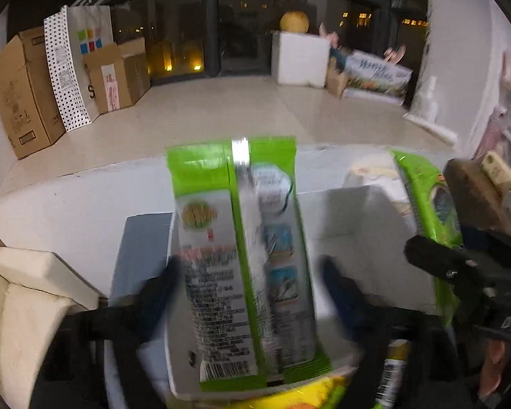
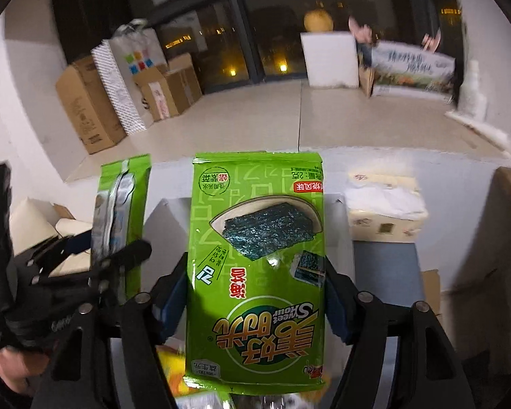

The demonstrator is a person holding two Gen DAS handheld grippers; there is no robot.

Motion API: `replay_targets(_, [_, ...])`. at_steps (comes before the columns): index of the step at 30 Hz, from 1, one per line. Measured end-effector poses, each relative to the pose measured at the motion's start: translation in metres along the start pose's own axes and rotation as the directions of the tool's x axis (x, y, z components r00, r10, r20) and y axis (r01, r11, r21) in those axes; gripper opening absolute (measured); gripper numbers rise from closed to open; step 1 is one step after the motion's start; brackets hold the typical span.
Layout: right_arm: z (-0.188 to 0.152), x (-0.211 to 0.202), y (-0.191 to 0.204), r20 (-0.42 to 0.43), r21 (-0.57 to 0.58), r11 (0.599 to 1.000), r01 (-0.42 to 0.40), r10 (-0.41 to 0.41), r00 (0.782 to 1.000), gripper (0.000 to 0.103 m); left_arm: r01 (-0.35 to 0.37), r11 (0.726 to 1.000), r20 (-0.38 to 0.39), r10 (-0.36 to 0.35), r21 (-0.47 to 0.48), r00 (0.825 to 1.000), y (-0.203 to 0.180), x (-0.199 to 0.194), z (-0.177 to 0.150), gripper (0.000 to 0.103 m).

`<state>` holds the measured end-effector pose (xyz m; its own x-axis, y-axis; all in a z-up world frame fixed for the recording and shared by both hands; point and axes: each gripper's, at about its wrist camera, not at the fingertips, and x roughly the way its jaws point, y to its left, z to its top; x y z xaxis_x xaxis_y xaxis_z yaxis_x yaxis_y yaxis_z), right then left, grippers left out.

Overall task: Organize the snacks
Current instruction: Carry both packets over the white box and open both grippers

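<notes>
Both claws are clamped on green seaweed packs, left gripper (image 1: 248, 293) on the back-side pack (image 1: 245, 259) and right gripper (image 2: 255, 293) on the front-side pack (image 2: 255, 272) (side by side, open floor (image 1: 221, 109) past the white box's (image 1: 357, 211) rim).

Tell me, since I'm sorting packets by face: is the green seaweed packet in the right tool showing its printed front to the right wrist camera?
Yes, the green seaweed packet shows its seaweed photo and brand lettering.

Home: night windows (image 1: 187, 34), cardboard boxes (image 1: 20, 88)
</notes>
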<state>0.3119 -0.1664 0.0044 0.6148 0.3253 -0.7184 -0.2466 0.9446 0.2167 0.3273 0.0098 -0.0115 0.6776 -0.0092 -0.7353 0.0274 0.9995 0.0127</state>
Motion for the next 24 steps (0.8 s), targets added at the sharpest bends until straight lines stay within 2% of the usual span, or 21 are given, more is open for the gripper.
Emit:
replay_targets(1, [0.003, 0.001, -0.002, 0.012, 0.022, 1.0, 0.013, -0.013, 1.0, 0.1, -0.014, 1.0, 0.004, 0.014, 0.008, 1.0, 0.006, 0.002, -0.003, 0.103])
replay_targets(2, [0.003, -0.002, -0.005, 0.033, 0.04, 0.999, 0.011, -0.012, 0.999, 0.103, -0.015, 1.0, 0.009, 0.015, 0.007, 1.0, 0.008, 0.002, -0.005, 0.103])
replay_targets(5, [0.0, -0.012, -0.009, 0.05, 0.05, 0.998, -0.04, 0.037, 0.998, 0.103, 0.055, 0.998, 0.024, -0.054, -0.02, 0.998, 0.012, -0.01, -0.017, 0.103])
replay_targets(9, [-0.004, -0.033, -0.004, 0.121, -0.015, 0.999, -0.042, 0.044, 0.992, 0.103, 0.1, 0.995, 0.07, -0.097, -0.032, 0.993, 0.015, -0.026, -0.025, 0.103])
replay_targets(10, [-0.004, -0.039, -0.001, 0.144, -0.04, 0.998, -0.056, 0.061, 0.988, 0.103, 0.105, 0.994, 0.079, -0.102, -0.032, 0.992, 0.015, -0.03, -0.026, 0.103])
replay_targets(14, [-0.002, -0.047, 0.004, 0.176, -0.048, 0.998, -0.037, 0.044, 0.983, 0.103, 0.067, 0.998, 0.074, -0.066, -0.011, 0.995, 0.01, -0.034, -0.026, 0.103])
replay_targets(17, [-0.005, -0.05, 0.007, 0.156, -0.071, 0.997, -0.02, 0.03, 0.987, 0.103, 0.116, 0.993, 0.086, -0.114, -0.019, 0.99, 0.012, -0.047, -0.033, 0.103])
replay_targets(19, [-0.011, -0.054, 0.008, 0.13, -0.091, 0.996, 0.003, 0.008, 0.991, 0.103, 0.118, 0.993, 0.089, -0.118, -0.003, 0.989, 0.01, -0.056, -0.039, 0.103])
replay_targets(23, [-0.041, -0.073, 0.012, 0.131, -0.135, 0.99, 0.043, -0.026, 0.991, 0.103, 0.117, 0.993, 0.105, -0.119, 0.03, 0.987, 0.002, -0.081, -0.068, 0.103])
replay_targets(24, [-0.057, -0.08, 0.015, 0.13, -0.153, 0.987, 0.044, -0.024, 0.991, 0.103, 0.111, 0.993, 0.113, -0.115, 0.034, 0.987, -0.001, -0.089, -0.079, 0.103])
